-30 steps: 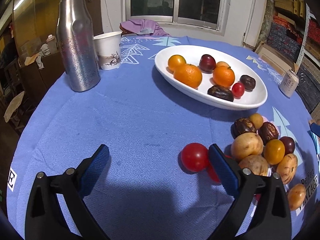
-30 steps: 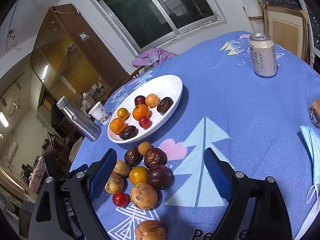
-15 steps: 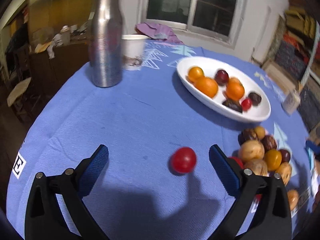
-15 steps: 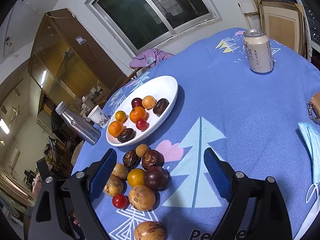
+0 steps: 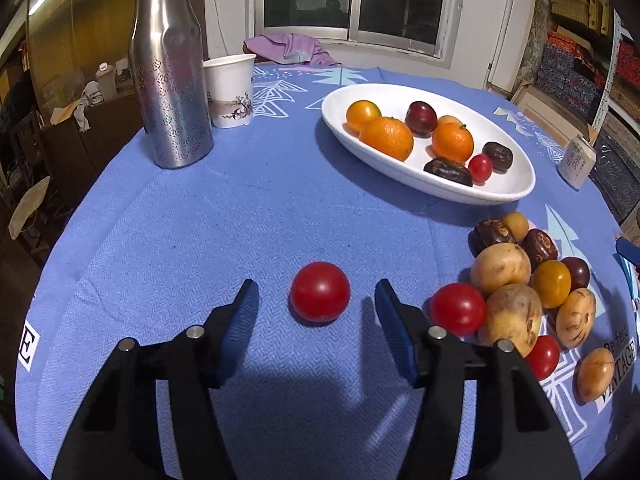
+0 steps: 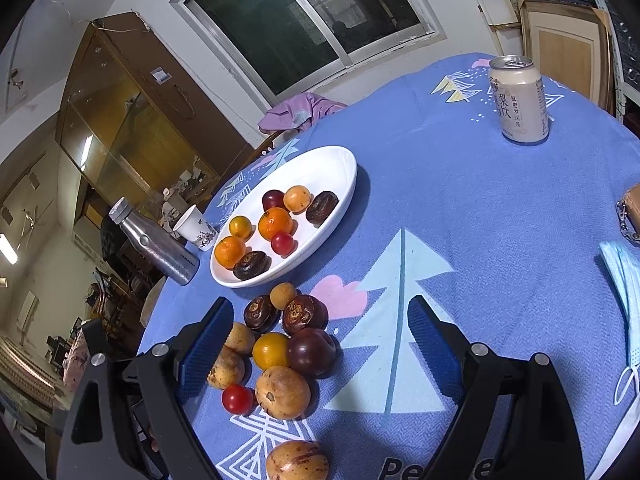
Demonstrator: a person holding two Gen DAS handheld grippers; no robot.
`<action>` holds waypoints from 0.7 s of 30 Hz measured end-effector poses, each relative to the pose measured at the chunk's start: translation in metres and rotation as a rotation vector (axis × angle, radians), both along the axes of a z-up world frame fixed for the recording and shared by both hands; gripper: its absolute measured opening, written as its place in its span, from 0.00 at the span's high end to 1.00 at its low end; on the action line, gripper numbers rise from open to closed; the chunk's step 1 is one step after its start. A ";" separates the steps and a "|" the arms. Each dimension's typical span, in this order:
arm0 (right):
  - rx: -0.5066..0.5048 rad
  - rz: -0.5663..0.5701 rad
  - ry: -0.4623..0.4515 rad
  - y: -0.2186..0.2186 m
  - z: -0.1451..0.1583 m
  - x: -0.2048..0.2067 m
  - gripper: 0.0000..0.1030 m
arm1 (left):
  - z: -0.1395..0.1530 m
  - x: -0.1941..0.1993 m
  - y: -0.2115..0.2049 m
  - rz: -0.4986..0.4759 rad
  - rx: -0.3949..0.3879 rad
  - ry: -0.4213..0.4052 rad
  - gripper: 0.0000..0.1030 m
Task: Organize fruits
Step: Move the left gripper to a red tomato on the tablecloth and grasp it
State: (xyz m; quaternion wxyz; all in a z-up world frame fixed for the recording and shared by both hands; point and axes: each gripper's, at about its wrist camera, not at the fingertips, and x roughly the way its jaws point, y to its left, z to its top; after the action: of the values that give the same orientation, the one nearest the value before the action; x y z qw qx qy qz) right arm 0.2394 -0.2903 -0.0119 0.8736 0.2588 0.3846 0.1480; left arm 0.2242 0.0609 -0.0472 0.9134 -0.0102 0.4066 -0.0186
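Note:
A red tomato (image 5: 319, 297) lies alone on the blue cloth, just ahead of my open left gripper (image 5: 316, 300), between its blue pads without touching them. A white oval plate (image 5: 516, 192) at the back holds oranges, plums, dark fruits and a small tomato. A pile of loose fruits (image 5: 516, 280) lies to the right, with a second tomato (image 5: 457, 308) beside my right pad. In the right wrist view my right gripper (image 6: 320, 328) is open and empty above the same pile (image 6: 288, 344), with the plate (image 6: 340, 160) beyond it.
A steel bottle (image 5: 170, 68) and a paper cup (image 5: 230, 90) stand at the back left. A drink can (image 6: 518, 100) stands at the far right. A face mask (image 6: 624, 288) and a brown pouch (image 6: 632, 212) lie at the right edge.
My left gripper has shifted left and centred on the lone red tomato, and its jaws have narrowed around it. The right gripper has drifted slightly over the pile.

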 end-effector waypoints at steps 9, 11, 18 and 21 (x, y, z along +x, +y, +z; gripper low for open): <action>-0.011 0.005 0.006 0.003 -0.002 0.001 0.13 | -0.003 0.006 0.001 -0.009 -0.012 0.025 0.58; -0.009 0.001 0.007 0.002 -0.002 0.002 0.13 | -0.003 0.005 0.001 -0.013 -0.013 0.021 0.65; -0.017 0.009 0.005 0.003 -0.002 0.002 0.13 | -0.001 0.003 0.002 -0.017 -0.027 0.003 0.71; -0.020 0.024 0.004 0.005 -0.002 0.001 0.13 | 0.007 -0.003 0.000 -0.015 -0.009 -0.043 0.71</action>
State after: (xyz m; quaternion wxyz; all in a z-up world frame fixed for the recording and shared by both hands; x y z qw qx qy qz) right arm 0.2406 -0.2851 -0.0134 0.8734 0.2458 0.3911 0.1543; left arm 0.2216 0.0613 -0.0403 0.9217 -0.0109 0.3867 -0.0274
